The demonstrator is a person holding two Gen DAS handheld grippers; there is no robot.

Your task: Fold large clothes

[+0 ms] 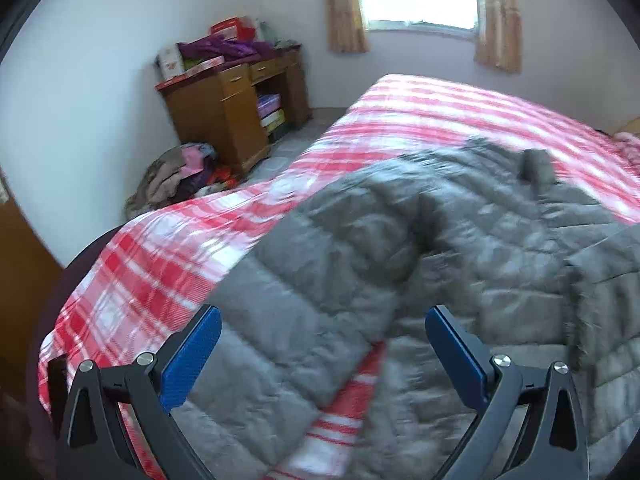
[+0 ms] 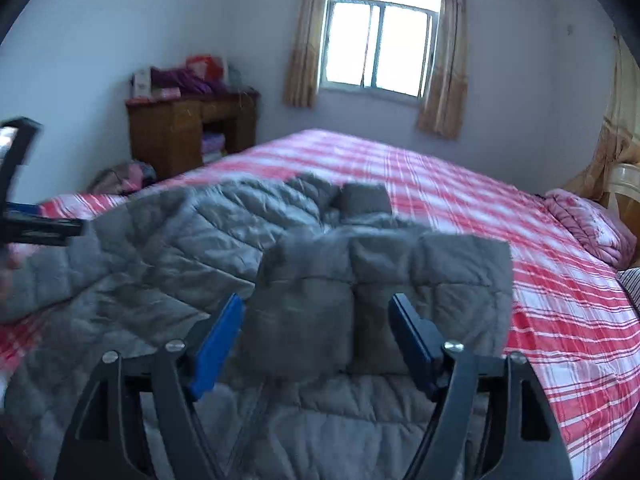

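Note:
A large grey quilted jacket (image 1: 360, 248) lies spread on a bed with a red and white plaid sheet (image 1: 140, 272). In the left wrist view my left gripper (image 1: 323, 314) hangs open over the jacket's near edge, its blue pads (image 1: 192, 360) wide apart with nothing between them. In the right wrist view the jacket (image 2: 160, 248) has one section folded over on top (image 2: 400, 280). My right gripper (image 2: 318, 300) is open just above that folded section, and its pads do not press on the cloth. The left gripper's dark frame (image 2: 40, 232) shows at the left edge.
A wooden cabinet (image 2: 168, 132) piled with boxes and cloth stands against the far wall, with a heap of clothes (image 1: 180, 176) on the floor beside it. A pink quilt (image 2: 588, 224) lies at the bed's right end. A curtained window (image 2: 380, 48) is behind the bed.

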